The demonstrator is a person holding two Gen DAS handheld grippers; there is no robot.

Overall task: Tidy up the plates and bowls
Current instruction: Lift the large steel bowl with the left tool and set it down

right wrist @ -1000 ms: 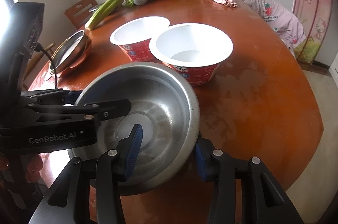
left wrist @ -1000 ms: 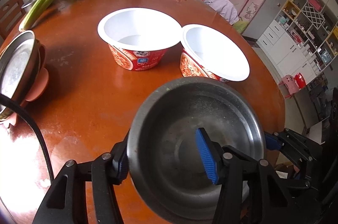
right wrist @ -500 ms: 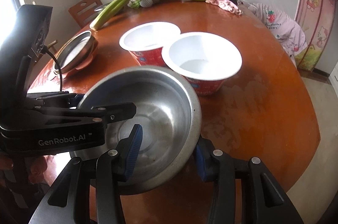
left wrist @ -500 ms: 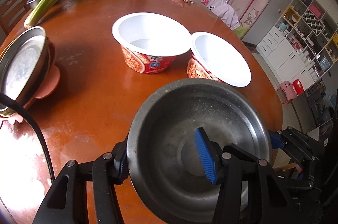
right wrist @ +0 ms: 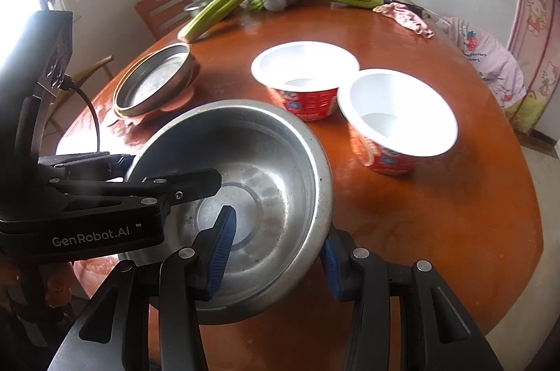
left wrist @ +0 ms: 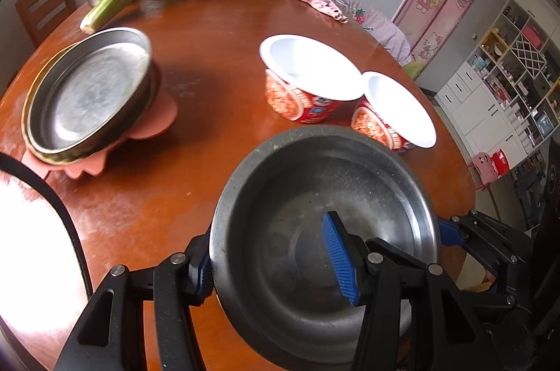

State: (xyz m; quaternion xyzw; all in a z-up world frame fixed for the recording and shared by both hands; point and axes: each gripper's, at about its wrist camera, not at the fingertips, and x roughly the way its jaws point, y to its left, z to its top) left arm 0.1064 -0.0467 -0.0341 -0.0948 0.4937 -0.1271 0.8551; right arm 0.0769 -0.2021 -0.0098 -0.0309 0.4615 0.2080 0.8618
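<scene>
step: carrying steel bowl (left wrist: 325, 231) over table (left wrist: 210, 112) | left gripper (left wrist: 276, 266) and right gripper (right wrist: 276, 252) both clamp its rim | next: probably onto plate stack (left wrist: 91, 94), keep level

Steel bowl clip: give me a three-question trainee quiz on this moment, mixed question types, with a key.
1. True or false: both the left gripper and the right gripper clamp the rim of the steel bowl.
2. How many white paper bowls stand on the table? A) one B) two C) three
3. Fill in: the stacked metal plates rest on a ____-coloured mat.

Key: 1 true, each with one finger inside and one outside the rim; 2 B; 3 pink.
</scene>
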